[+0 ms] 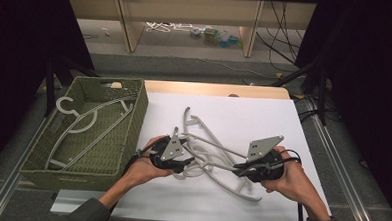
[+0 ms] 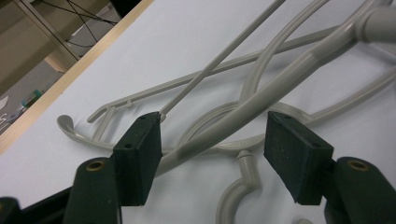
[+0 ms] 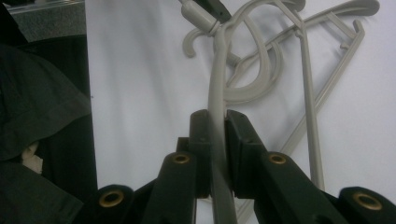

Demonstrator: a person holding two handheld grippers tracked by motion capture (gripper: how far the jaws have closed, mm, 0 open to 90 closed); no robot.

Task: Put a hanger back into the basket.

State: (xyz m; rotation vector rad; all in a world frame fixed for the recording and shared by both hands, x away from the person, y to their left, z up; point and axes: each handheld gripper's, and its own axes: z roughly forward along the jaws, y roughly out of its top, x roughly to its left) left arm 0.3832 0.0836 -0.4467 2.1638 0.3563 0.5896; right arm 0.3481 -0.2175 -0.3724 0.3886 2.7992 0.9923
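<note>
Several grey plastic hangers point(image 1: 207, 146) lie tangled on the white table top point(image 1: 244, 112). My right gripper point(image 1: 239, 168) is shut on the arm of one hanger point(image 3: 216, 70), which runs straight up between its pads point(image 3: 200, 130). The same arm point(image 2: 261, 95) crosses between the jaws of my left gripper point(image 2: 212, 126), close to the left pad point(image 2: 137, 154) and well apart from the right one. In the high view my left gripper point(image 1: 186, 164) sits at the pile's left side, open around that arm near the hook end point(image 2: 238, 186).
A green woven basket point(image 1: 143, 108) stands at the table's left, with one grey hanger point(image 1: 91, 123) lying inside. The table's wooden far edge point(image 1: 215, 89) lies beyond the pile. Cables and a shelf unit point(image 1: 188, 20) are on the floor behind.
</note>
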